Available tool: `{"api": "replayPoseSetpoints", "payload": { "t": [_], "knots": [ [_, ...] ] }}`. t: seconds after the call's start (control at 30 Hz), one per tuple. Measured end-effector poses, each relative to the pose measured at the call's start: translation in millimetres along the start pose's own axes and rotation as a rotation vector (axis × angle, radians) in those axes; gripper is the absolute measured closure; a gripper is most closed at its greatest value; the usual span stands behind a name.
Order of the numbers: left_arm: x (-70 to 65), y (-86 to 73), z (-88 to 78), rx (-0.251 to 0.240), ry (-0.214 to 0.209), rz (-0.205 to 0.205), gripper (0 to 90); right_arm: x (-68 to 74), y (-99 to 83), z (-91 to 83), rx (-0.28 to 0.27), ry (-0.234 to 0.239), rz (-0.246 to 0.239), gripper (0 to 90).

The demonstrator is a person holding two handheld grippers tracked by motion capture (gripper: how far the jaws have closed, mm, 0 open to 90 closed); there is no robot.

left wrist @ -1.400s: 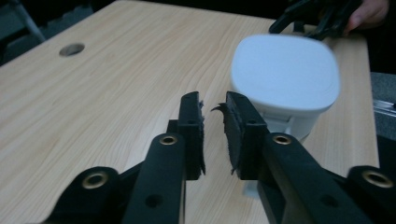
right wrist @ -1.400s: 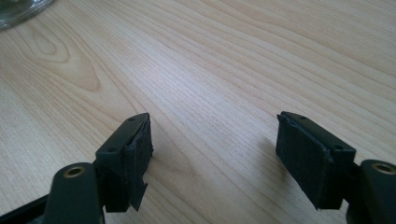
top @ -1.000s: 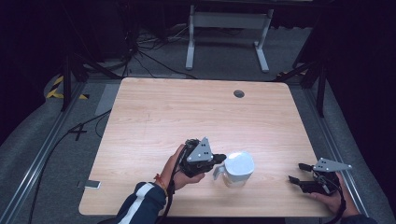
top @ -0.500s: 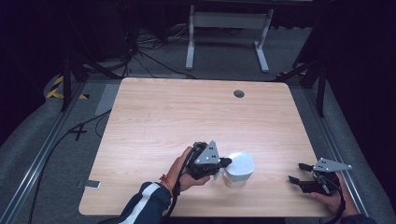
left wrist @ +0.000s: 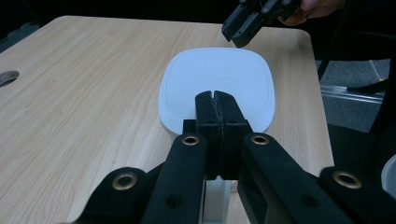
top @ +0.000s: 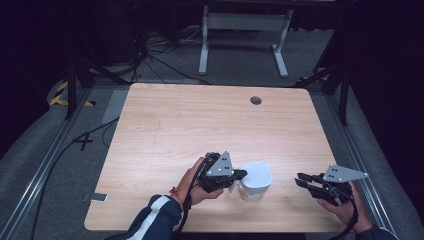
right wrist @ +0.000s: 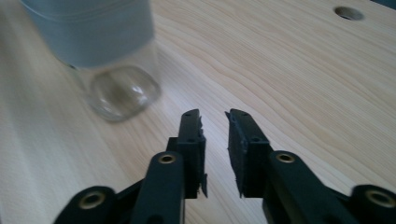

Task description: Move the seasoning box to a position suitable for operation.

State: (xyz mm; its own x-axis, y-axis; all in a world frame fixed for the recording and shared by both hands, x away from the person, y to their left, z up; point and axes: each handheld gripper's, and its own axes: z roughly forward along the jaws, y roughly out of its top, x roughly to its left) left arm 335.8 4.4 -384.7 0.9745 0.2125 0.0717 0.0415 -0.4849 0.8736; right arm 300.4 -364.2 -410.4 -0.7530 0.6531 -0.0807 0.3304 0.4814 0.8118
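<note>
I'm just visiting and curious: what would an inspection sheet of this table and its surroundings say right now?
Surface: pale wooden table with a round hole.
Job's things: clear jar with white lid, upright near the front edge.
Clutter: small flat object at the front left corner.
Grippers: left gripper shut, at the jar's lid; right gripper apart from it, jaws just closing on nothing.
Cables: black cables on the floor.
Surroundings: grey carpet, white stand.

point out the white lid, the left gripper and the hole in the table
white lid (left wrist: 217, 77), left gripper view, middle of its flat top
left gripper (top: 239, 175), high view, between its jaw tips
table hole (top: 256, 100), high view, its dark middle
</note>
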Motion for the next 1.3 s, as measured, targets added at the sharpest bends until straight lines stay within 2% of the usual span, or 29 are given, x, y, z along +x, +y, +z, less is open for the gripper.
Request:
{"api": "replayPoseSetpoints", "payload": {
  "t": [0.13, 0.2, 0.27, 0.43, 0.63, 0.77, 0.9, 1.13, 1.3],
  "knots": [
    [-0.1, -1.3, -0.6, -0.005, 0.003, -0.008, 89.8, 8.3, 21.0, 9.3, -0.008, 0.051, -0.029, 82.9],
    [0.2, -1.8, -1.1, -0.007, 0.006, -0.007, 89.8, 12.4, 30.0, 14.2, 0.008, 0.067, -0.058, 84.6],
    [1.0, -2.5, -2.1, -0.007, 0.005, -0.011, 89.8, 16.5, 38.9, 21.7, 0.012, 0.092, -0.068, 86.4],
    [0.8, -3.1, -2.4, -0.009, 0.01, -0.006, 89.8, 26.6, 52.6, 30.1, 0.022, 0.112, -0.111, 88.8],
    [0.4, -4.2, -2.6, -0.01, 0.014, -0.012, 89.8, 31.7, 53.9, 31.8, 0.032, 0.121, -0.124, 89.2],
    [0.6, -4.8, -1.9, -0.01, 0.02, -0.012, 89.7, 33.0, 57.6, 28.4, 0.011, 0.129, -0.123, 89.2],
    [2.4, -6.0, -1.7, -0.004, 0.018, -0.01, 89.7, 37.8, 62.2, 29.3, 0.019, 0.131, -0.149, 89.3],
    [2.2, -7.5, -0.9, -0.012, 0.027, -0.025, 89.0, 40.1, 67.2, 26.7, -0.011, 0.135, -0.143, 89.3],
    [1.9, -7.2, -0.8, -0.007, 0.036, -0.017, 88.9, 44.2, 73.4, 25.6, -0.031, 0.141, -0.159, 89.3]
  ]
}}
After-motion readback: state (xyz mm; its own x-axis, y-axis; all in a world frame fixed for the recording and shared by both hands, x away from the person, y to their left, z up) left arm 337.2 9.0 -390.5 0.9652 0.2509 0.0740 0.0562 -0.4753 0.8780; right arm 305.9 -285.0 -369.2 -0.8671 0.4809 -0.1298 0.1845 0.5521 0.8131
